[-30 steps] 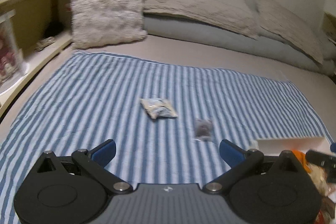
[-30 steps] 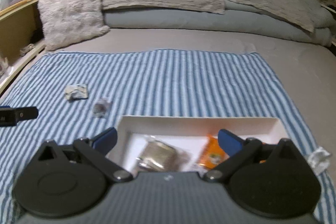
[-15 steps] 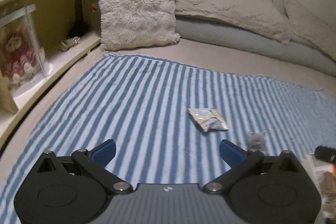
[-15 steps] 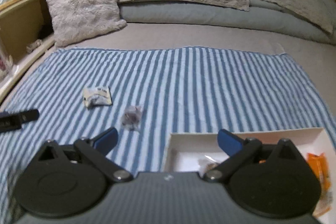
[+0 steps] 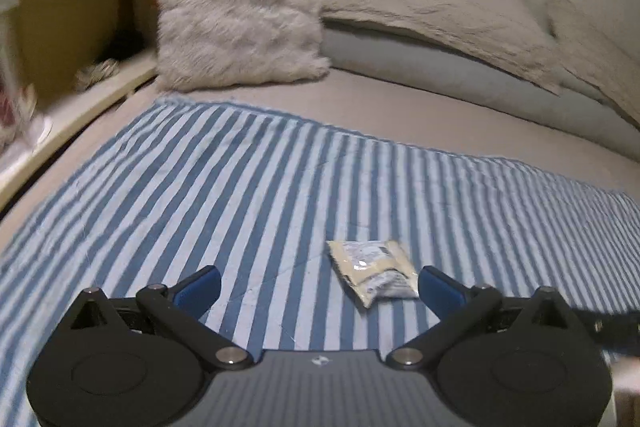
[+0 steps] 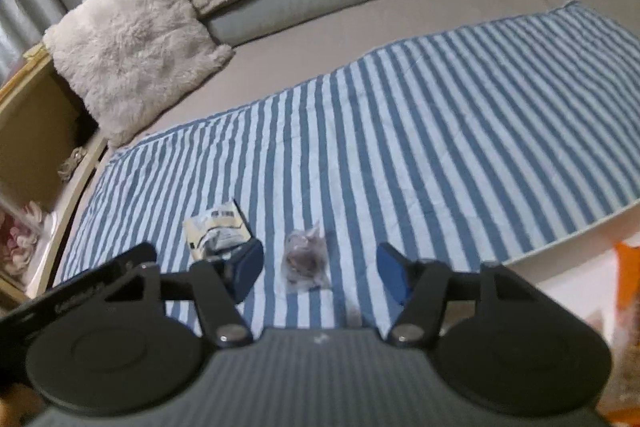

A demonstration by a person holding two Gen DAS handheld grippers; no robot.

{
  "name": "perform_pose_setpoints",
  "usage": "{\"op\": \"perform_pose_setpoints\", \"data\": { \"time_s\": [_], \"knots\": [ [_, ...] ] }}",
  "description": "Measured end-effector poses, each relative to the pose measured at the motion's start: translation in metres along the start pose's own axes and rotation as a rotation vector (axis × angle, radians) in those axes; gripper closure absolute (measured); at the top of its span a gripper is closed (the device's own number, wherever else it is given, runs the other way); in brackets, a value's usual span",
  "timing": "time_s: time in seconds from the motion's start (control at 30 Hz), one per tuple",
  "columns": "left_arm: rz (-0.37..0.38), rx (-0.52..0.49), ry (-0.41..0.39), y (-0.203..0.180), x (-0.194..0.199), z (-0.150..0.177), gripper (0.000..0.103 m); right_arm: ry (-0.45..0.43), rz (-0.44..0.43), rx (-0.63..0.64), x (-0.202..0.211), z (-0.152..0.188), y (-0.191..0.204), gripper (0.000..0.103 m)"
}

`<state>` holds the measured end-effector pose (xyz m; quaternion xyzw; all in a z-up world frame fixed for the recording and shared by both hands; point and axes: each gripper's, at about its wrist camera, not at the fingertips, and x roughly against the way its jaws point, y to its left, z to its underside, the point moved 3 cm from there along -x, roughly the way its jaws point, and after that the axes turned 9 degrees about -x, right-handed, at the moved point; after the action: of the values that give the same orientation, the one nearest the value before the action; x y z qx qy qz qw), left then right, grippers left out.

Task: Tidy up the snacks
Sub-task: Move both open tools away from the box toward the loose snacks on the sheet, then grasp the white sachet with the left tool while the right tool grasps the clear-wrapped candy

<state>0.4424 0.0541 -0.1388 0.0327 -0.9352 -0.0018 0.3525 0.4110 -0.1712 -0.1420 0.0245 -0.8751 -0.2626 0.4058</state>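
- Holding our right gripper over the striped cloth, we are narrowing its fingers around the clear-wrapped snack, not yet touching.
- We are keeping our left gripper spread wide, the white packet lying on that cloth just beside its right finger.

You are working over a bed with a taupe sheet. A blue-and-white striped cloth lies spread flat on it. At the head, a shaggy pale cushion stands on the sheet just past the cloth's far edge, beside grey and beige pillows. On the cloth you have a cream snack packet and, near it, a small clear-wrapped dark snack, apart from each other. A white tray's rim rests on the cloth's right side
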Motion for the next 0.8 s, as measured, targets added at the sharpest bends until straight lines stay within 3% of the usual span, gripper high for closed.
{"op": "perform_pose_setpoints", "data": {
  "time_s": [0.33,0.53,0.8],
  "knots": [
    [0.078,0.309,0.049,0.013,-0.044,0.002,0.000,0.031,0.043,0.173,-0.048,0.009,0.025,0.036],
    [0.088,0.236,0.081,-0.014,-0.062,0.001,0.000,0.030,0.071,0.200,-0.068,0.018,0.030,0.037],
    [-0.033,0.181,0.086,-0.038,-0.080,0.003,0.001,0.024,0.048,0.215,-0.081,0.022,0.022,0.062]
  ]
}}
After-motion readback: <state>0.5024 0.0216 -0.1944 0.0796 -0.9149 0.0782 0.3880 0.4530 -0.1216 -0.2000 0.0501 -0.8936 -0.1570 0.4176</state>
